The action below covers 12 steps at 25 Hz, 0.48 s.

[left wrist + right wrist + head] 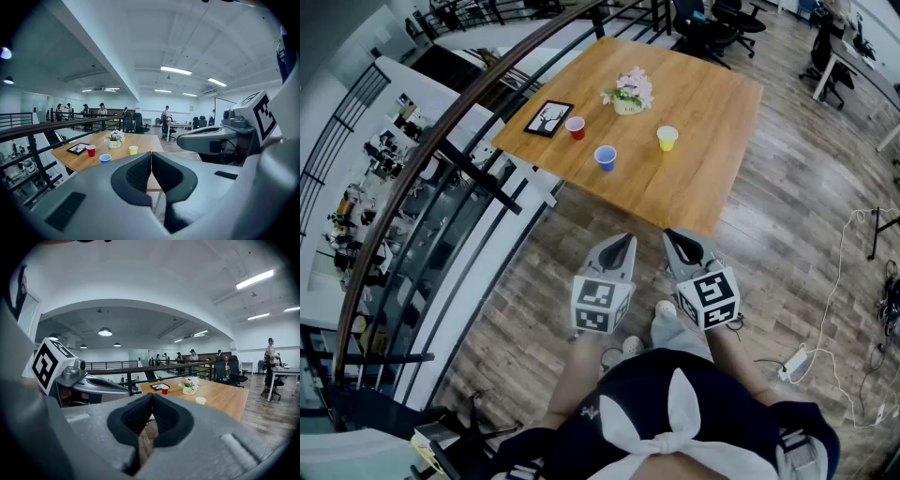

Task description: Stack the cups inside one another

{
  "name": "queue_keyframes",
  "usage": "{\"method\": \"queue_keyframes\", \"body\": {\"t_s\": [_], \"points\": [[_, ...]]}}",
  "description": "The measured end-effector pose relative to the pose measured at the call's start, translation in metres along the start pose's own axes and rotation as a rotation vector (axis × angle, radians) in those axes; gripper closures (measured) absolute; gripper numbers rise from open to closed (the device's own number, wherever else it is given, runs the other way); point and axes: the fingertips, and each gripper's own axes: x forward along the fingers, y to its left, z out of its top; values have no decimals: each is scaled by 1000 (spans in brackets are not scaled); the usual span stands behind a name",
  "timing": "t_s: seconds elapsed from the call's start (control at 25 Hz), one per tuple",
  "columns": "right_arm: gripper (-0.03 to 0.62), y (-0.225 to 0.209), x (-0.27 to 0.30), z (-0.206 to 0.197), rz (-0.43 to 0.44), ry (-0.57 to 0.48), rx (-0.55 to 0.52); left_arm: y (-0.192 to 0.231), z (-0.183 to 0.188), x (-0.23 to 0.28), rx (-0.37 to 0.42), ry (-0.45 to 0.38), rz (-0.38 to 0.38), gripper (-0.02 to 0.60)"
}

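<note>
While you stand back from the worktop [717, 108], nothing is stacked yet: the red cup [576, 128], blue cup [606, 157] and yellow cup [667, 138] sit apart on it, and your left claw [624, 241] and right claw [674, 235] are both closed, empty.

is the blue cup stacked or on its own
On its own: the blue cup stands on the table, apart from the red cup and yellow cup.
</note>
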Motion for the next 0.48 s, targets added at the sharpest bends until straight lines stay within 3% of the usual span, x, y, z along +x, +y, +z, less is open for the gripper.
{"method": "queue_keyframes", "body": {"t_s": [0.48], "points": [[595, -14, 14, -3, 8, -4, -3, 2, 0, 16, -6, 10, -8, 566]]}}
